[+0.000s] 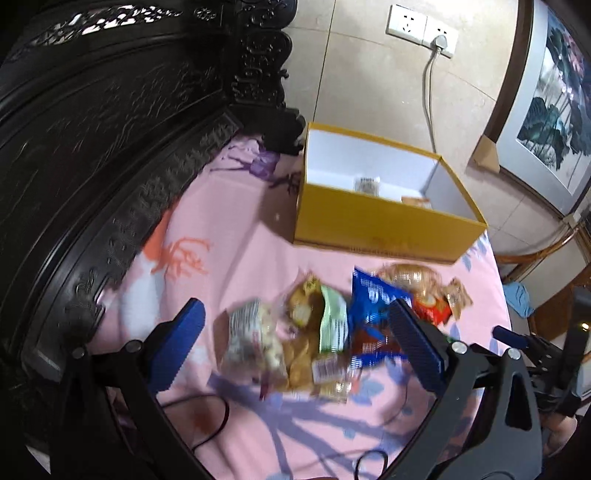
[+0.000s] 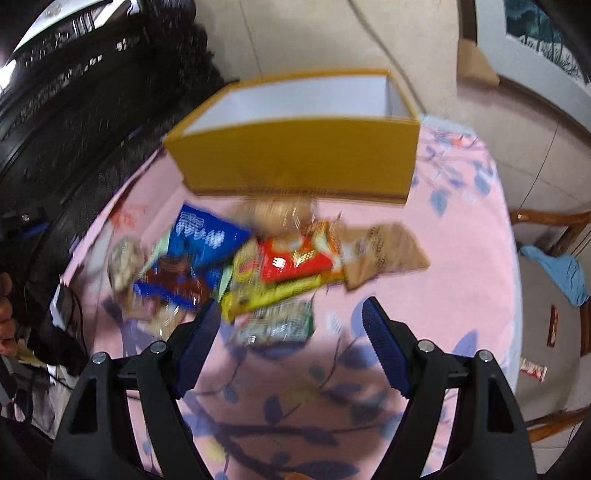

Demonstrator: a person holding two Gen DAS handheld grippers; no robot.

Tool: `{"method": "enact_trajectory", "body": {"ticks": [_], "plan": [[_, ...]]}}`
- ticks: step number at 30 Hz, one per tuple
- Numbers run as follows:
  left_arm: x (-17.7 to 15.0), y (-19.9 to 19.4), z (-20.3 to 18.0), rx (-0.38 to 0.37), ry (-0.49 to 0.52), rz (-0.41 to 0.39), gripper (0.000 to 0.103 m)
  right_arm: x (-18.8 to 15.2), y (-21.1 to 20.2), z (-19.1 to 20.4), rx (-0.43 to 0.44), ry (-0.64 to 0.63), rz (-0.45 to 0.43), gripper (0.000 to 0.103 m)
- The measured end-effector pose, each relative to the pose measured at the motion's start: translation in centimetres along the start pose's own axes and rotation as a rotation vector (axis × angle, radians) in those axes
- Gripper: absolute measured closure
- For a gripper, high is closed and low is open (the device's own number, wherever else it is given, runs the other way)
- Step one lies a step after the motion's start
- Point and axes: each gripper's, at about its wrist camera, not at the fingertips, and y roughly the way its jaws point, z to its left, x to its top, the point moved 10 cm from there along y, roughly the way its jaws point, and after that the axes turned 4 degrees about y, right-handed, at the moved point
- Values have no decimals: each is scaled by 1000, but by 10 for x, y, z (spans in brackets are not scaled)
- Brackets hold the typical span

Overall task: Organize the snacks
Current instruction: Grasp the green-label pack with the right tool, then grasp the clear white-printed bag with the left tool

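A pile of snack packets point(image 1: 325, 332) lies on a pink flowered cloth point(image 1: 236, 236). It includes a blue bag point(image 1: 373, 295), a green and white packet point(image 1: 332, 325) and a red packet point(image 1: 432, 310). Behind it stands an open yellow box point(image 1: 380, 229) with a couple of snacks inside point(image 1: 367, 184). My left gripper point(image 1: 295, 314) is open above the near side of the pile. In the right wrist view the pile point(image 2: 258, 266) lies before the yellow box point(image 2: 303, 162). My right gripper point(image 2: 291, 310) is open and empty just in front of a yellow packet point(image 2: 266, 291).
A dark carved headboard point(image 1: 110, 147) runs along the left. A wall with a socket point(image 1: 421, 29) and cable is behind the box. A framed picture point(image 1: 554, 110) leans at the right. A wooden chair with blue cloth point(image 2: 561, 273) stands right of the bed edge.
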Motion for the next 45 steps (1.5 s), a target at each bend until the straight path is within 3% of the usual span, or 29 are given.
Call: {"method": "enact_trajectory", "body": {"ticks": [7, 13, 16, 20, 22, 23, 24, 35, 45], "plan": [[-19, -20, 10, 6, -3, 8, 2, -15, 35, -9, 12, 167, 99, 24], [-29, -29, 21, 28, 3, 20, 2, -18, 63, -7, -10, 212, 131, 29], [-33, -31, 31, 39, -11, 27, 2, -18, 70, -2, -13, 192, 139, 50], [-33, -31, 37, 47, -22, 35, 2, -22, 68, 3, 5, 162, 131, 59], [-33, -29, 38, 47, -19, 35, 2, -24, 64, 6, 12, 142, 131, 71], [-32, -28, 37, 45, -16, 37, 2, -26, 61, 8, 10, 128, 130, 85], [-32, -26, 37, 44, -13, 39, 2, -28, 57, 10, 6, 113, 127, 88], [-27, 19, 29, 48, 32, 74, 2, -38, 16, 14, 28, 75, 85, 88], [-44, 98, 55, 104, -55, 252, 2, -39, -11, 1, -4, 140, 61, 88]]}}
